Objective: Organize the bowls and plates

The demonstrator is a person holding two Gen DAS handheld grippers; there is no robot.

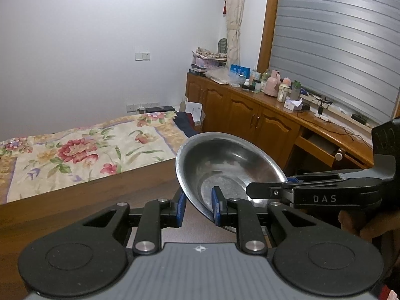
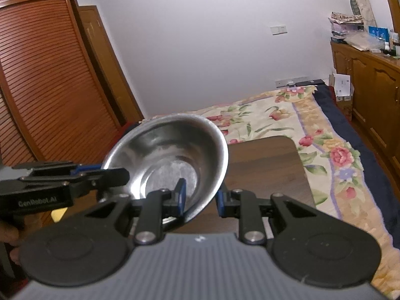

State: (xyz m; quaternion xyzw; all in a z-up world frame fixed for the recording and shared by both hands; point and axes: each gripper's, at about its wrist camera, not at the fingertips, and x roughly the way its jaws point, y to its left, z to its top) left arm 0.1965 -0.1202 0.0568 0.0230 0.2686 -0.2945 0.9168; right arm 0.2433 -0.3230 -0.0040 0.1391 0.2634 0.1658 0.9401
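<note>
A: What is held at this moment?

B: A steel bowl (image 1: 225,170) is carried in the air, tilted, its hollow turned toward both cameras. Nothing can be seen inside it.

A: How is it gripped?

B: In the left wrist view, the near left part of the rim is pinched by the left gripper (image 1: 198,206), one blue-padded finger (image 1: 215,206) inside the bowl and the other outside under the wall. The right part of the rim is pinched by the right gripper (image 1: 270,187), which reaches in from the right edge of that view; part of a hand (image 1: 360,225) is seen beneath it.

A: And from the other side?

B: In the right wrist view the same bowl (image 2: 170,160) is clamped at its near right rim by the right gripper (image 2: 201,198), a finger on each side of the wall. The left gripper (image 2: 105,175) is seen entering from the left, closed on the rim there.

A: What lies beneath and beyond?

B: A dark wooden desk (image 2: 270,175) is seen below and to the right of the bowl. A bed with a flowered cover (image 1: 82,150) lies further off, and a wooden cabinet (image 1: 250,115) crowded with bottles stands along the far right wall.
</note>
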